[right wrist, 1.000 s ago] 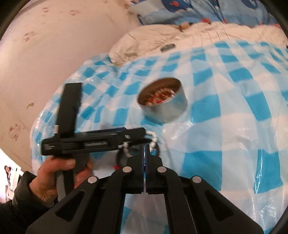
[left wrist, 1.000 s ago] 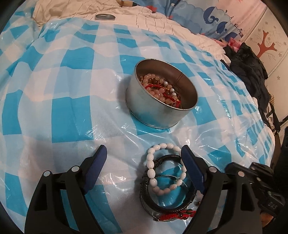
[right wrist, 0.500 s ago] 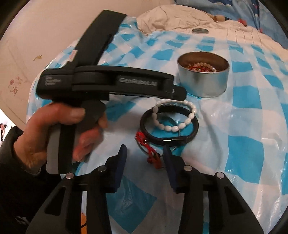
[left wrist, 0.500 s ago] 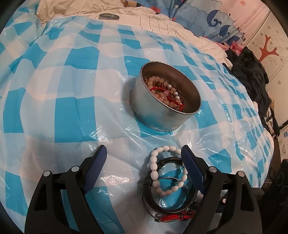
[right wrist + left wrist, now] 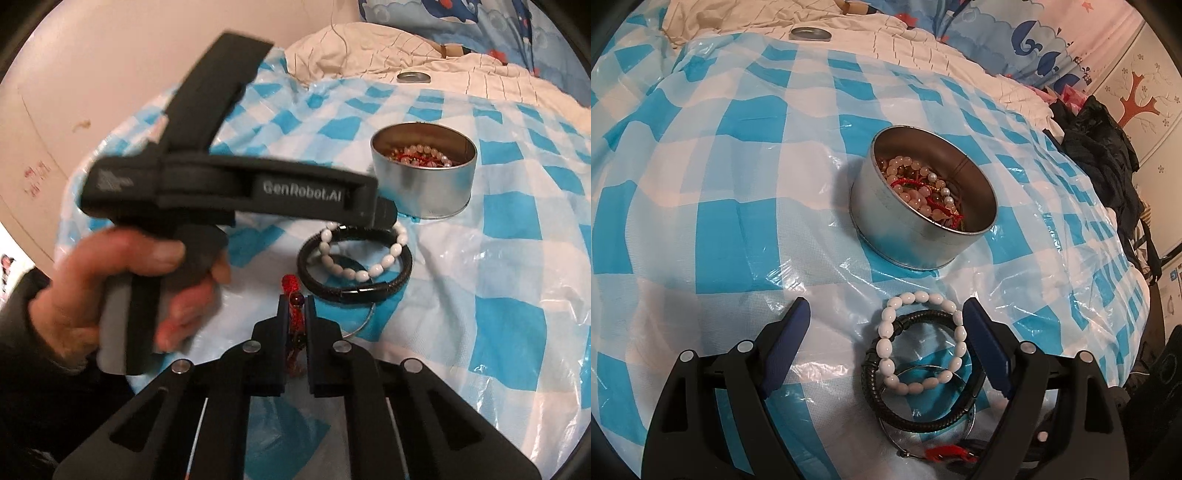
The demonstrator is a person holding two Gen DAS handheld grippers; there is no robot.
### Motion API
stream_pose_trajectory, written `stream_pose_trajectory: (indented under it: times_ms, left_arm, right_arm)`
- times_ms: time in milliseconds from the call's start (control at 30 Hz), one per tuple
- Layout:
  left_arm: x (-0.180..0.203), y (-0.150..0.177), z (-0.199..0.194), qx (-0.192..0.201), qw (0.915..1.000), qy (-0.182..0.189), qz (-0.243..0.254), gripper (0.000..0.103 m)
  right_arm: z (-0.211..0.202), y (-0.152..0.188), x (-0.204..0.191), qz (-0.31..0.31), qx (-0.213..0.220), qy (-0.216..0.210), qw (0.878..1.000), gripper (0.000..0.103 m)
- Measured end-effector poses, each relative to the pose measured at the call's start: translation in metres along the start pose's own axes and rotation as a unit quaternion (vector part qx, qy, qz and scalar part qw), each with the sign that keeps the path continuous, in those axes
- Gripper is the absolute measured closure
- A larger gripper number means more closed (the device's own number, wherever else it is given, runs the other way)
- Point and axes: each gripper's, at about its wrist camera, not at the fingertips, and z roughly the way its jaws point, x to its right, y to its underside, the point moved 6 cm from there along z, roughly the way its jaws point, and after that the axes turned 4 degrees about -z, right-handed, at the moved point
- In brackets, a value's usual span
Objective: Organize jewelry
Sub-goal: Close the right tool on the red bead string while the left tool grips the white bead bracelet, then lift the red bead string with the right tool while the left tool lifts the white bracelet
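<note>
The right gripper [image 5: 294, 308], its jaws just closed in, pinches the red cord bracelet [image 5: 293, 295] lying on the checkered bed cover [image 5: 509, 332] beside the black bracelet [image 5: 354, 288]. The left gripper [image 5: 886, 321] hangs wide apart over the white bead bracelet [image 5: 919, 343], with the jewelry tin [image 5: 912, 236] just beyond.

Probably a bedroom: quilt [image 5: 923, 40], cartoon curtain [image 5: 1034, 40].

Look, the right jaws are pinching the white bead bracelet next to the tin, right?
Not quite. The right gripper has its jaws closed on the red cord bracelet, as the right wrist view shows. The white bead bracelet lies untouched on the black bracelet, next to the tin.
</note>
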Motion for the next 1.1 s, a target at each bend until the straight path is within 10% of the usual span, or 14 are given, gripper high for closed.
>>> stream_pose_trajectory:
  times_ms: [333, 600, 967, 1100]
  left_arm:
    - [0.003, 0.0, 0.002, 0.007, 0.9994, -0.023, 0.023, 0.035]
    - [0.006, -0.003, -0.001, 0.02, 0.9968, -0.047, 0.061, 0.097]
    - [-0.01, -0.004, -0.044, 0.048, 0.9985, 0.025, 0.01, 0.097]
    - [-0.031, 0.0, -0.043, 0.041, 0.9991, 0.009, -0.008, 0.097]
  right_arm:
    - [-0.062, -0.024, 0.017, 0.054, 0.087, -0.053, 0.993, 0.094]
    - [-0.059, -0.015, 0.074, 0.16, 0.078, 0.0, 0.984, 0.094]
    - [-0.028, 0.004, 0.111, 0.21, 0.039, 0.08, 0.974, 0.094]
    - [-0.021, 0.006, 0.112, 0.216, 0.041, 0.066, 0.973, 0.073]
